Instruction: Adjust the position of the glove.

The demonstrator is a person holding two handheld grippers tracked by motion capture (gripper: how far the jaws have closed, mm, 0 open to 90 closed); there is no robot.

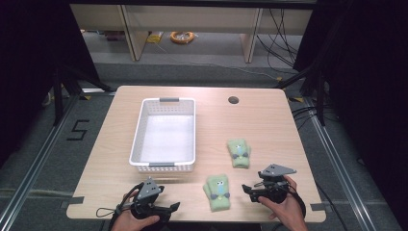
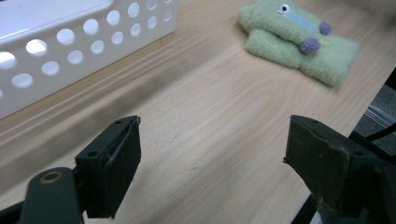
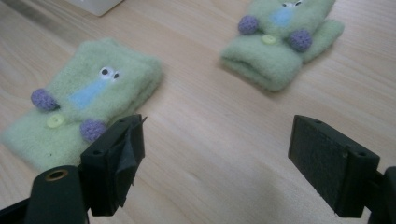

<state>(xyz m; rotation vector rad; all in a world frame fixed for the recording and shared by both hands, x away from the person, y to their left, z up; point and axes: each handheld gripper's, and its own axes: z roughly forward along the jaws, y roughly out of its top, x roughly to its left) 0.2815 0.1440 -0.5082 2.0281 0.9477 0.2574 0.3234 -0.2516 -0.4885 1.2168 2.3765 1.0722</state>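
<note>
You've a white perforated basket (image 1: 164, 137) on the wooden table (image 1: 269, 120) — cable hole (image 1: 233, 100) at one o'clock, orange cable coil (image 1: 182, 36) on the floor at twelve.

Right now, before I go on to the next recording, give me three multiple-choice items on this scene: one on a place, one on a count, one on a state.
1. Where does the white basket stand?
A. left of both mittens
B. right of both mittens
C. on the floor

2. How many green mittens lie on the table?
A. one
B. two
C. four

3. How is the right claw?
A. shut on a mitten
B. open, holding nothing
C. inside the basket

Key: 1 A, the basket stands left of the near mitten and the far mitten. 2 B, two show in the high view. 3 B, its jaws stand apart over bare wood in the right gripper view.
</note>
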